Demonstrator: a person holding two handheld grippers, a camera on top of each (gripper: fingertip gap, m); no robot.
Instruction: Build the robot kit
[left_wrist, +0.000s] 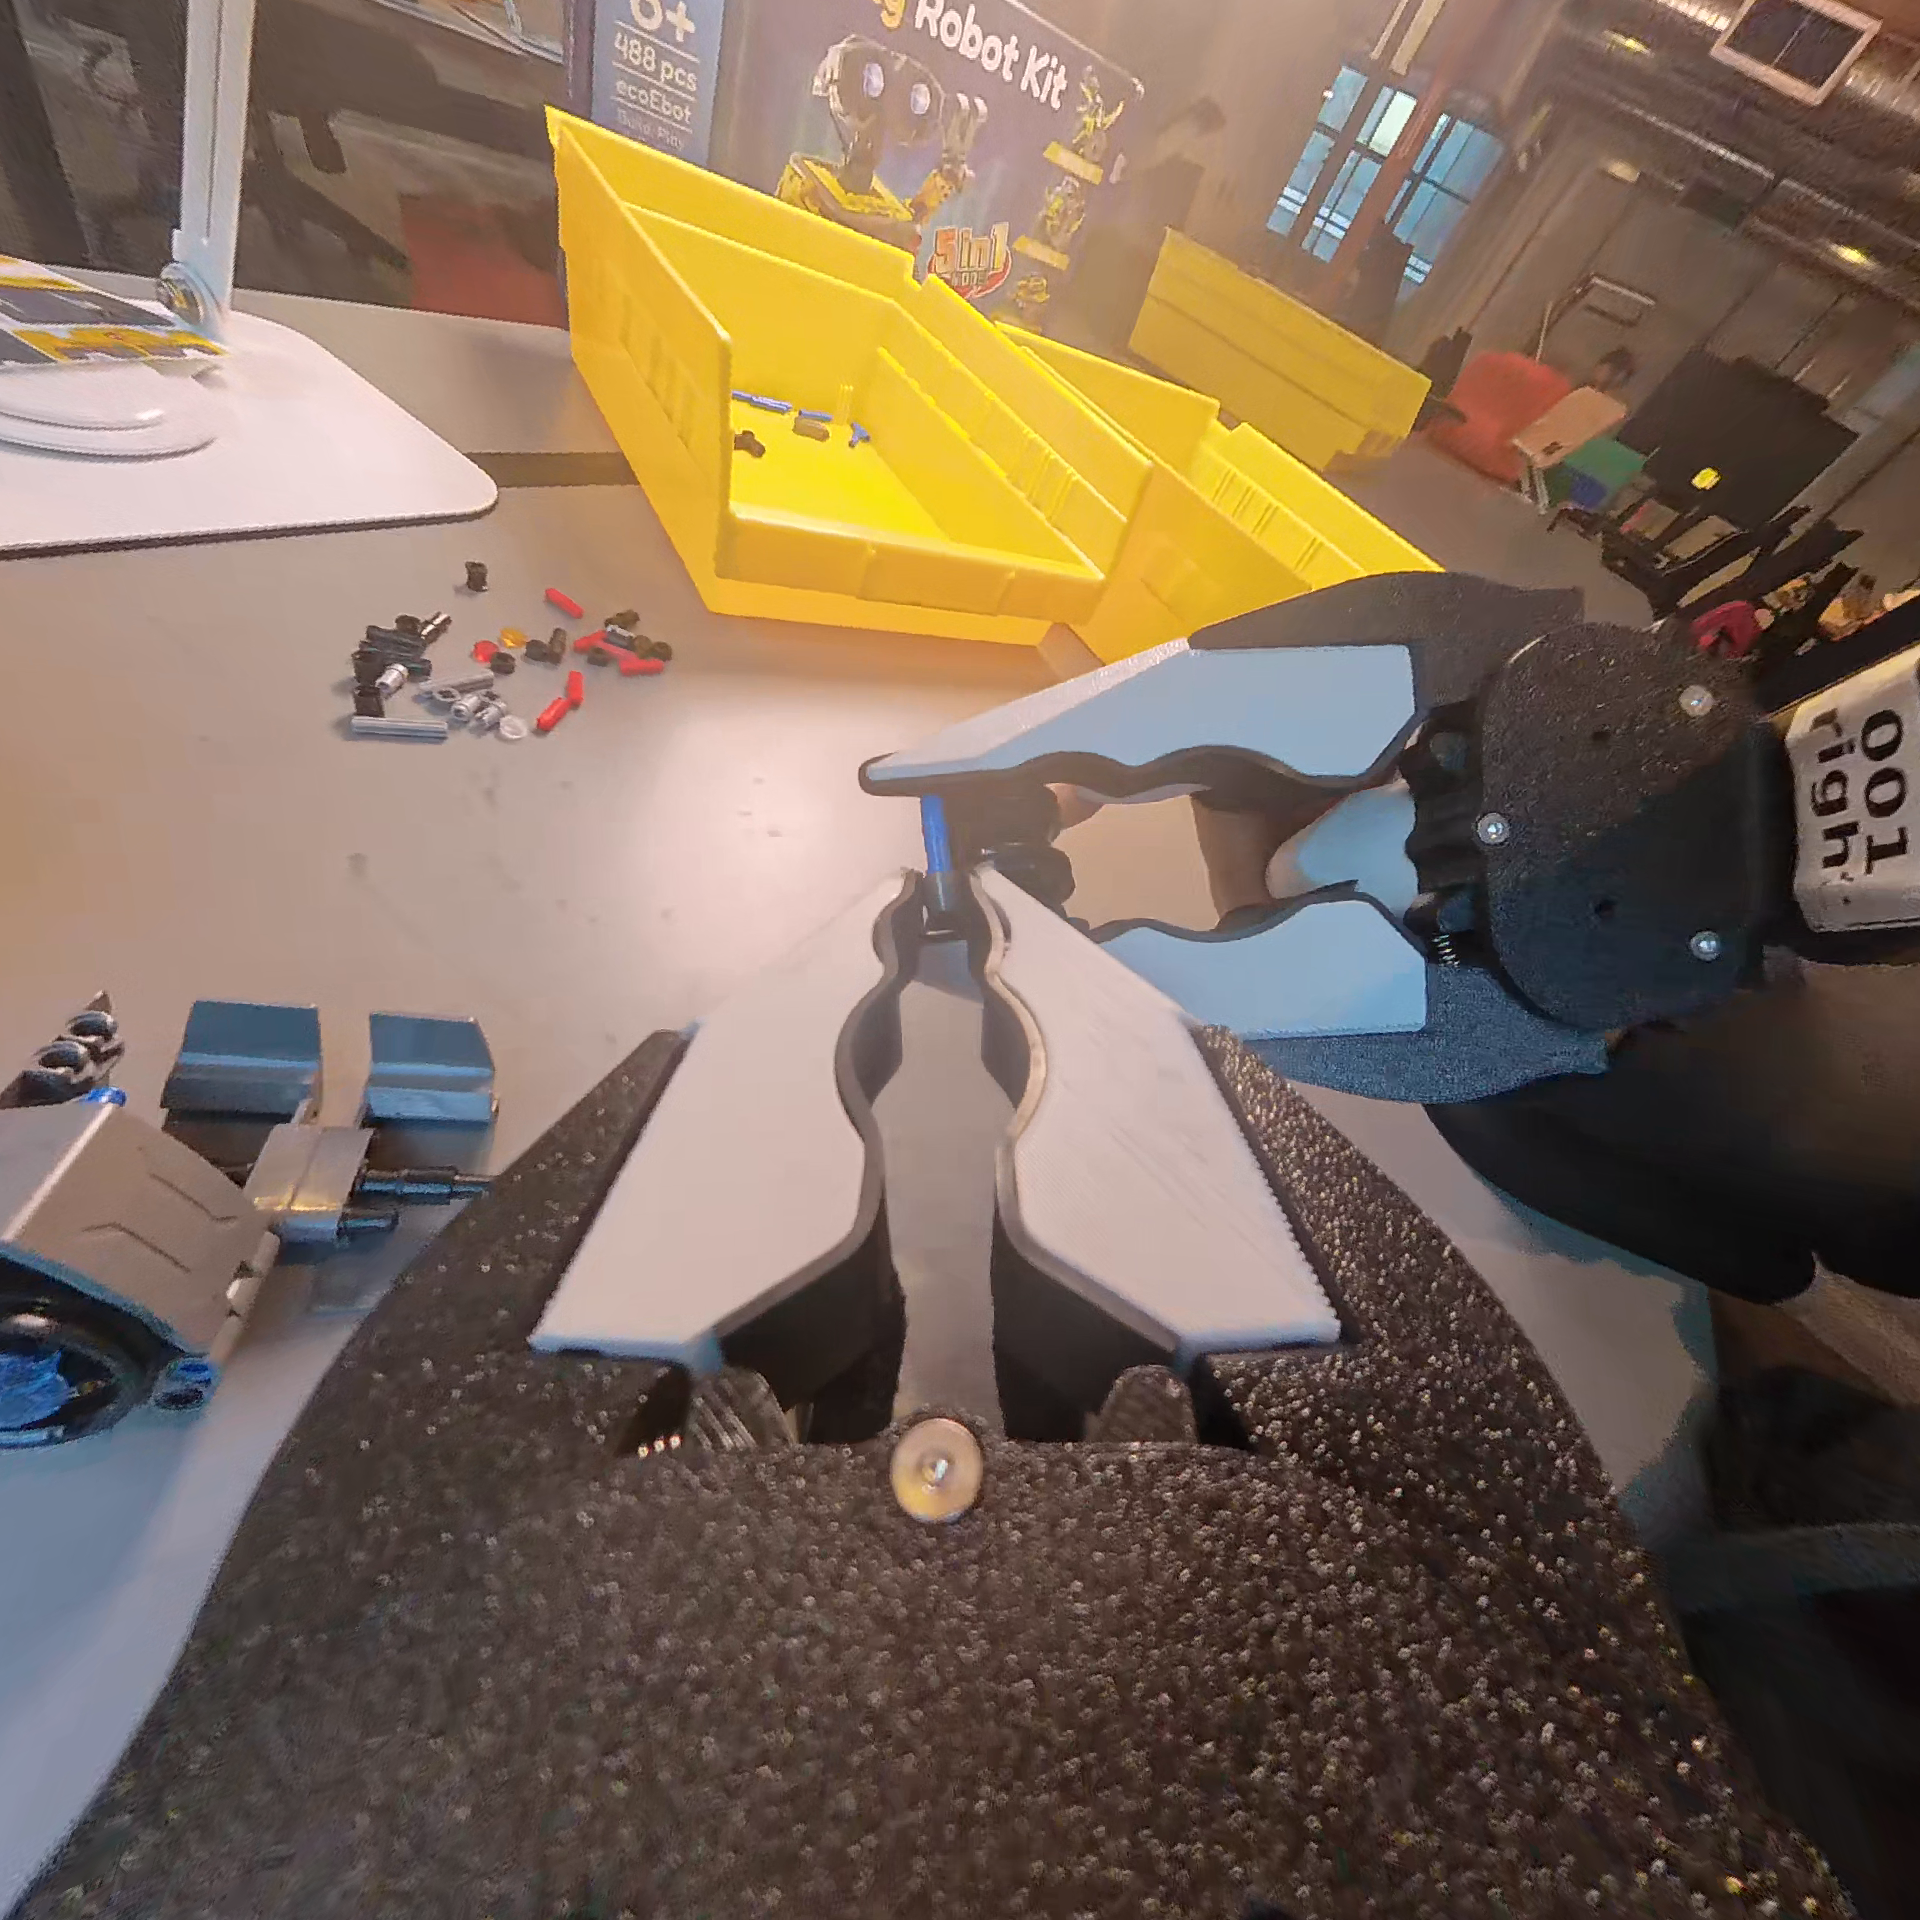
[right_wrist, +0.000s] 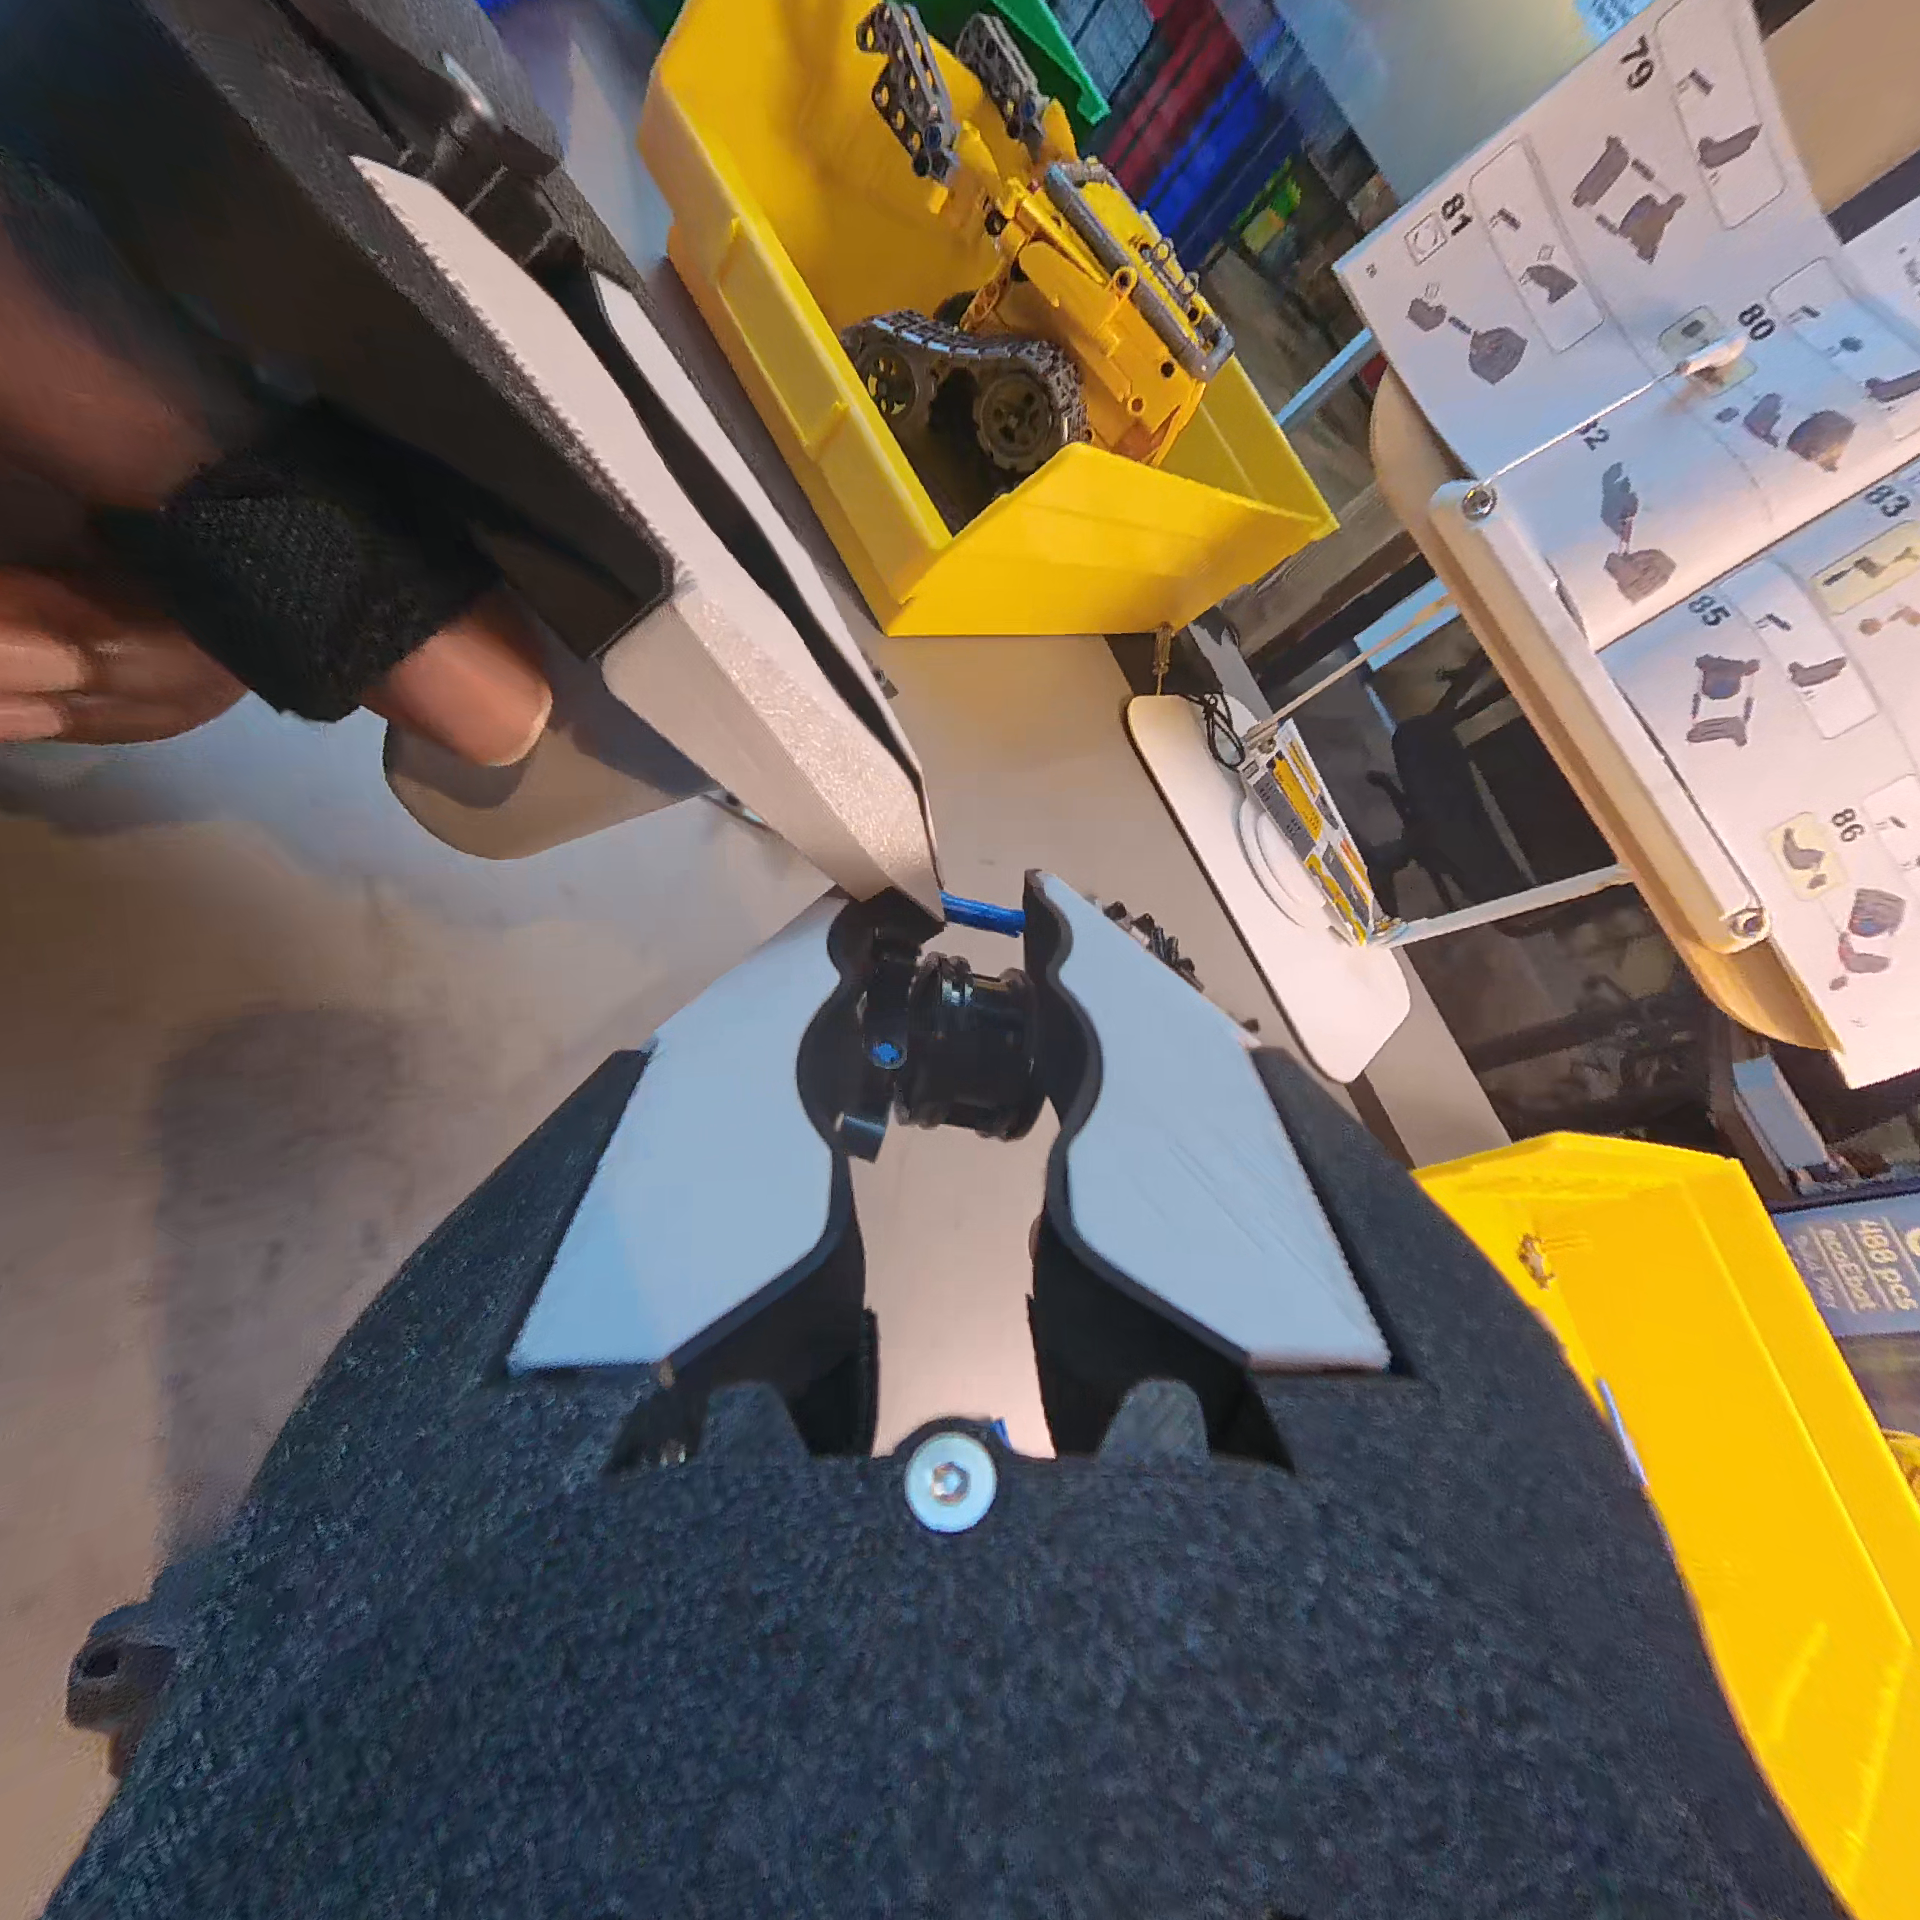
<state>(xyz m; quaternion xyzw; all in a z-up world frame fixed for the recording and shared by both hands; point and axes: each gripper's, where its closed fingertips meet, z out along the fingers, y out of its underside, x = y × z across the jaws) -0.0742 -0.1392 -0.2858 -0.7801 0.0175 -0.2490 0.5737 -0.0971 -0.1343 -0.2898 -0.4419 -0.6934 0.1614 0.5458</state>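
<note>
My left gripper is shut on a small blue pin with a black end, which sticks up from its fingertips. My right gripper comes in from the right, and its jaws are closed around a black round wheel-like part right beside the pin. In the right wrist view, the right gripper holds that black part in the curved hollow of its fingers. The left gripper reaches in from the upper left and holds the blue pin against the black part. A gloved hand holds the left gripper.
Yellow bins stand at the back, with a toy kit box behind them. A pile of small loose parts lies on the grey table. Grey built pieces lie at the left. A bin holds a yellow tracked model. An instruction booklet hangs on a stand. My left and right fingertips are right by each other.
</note>
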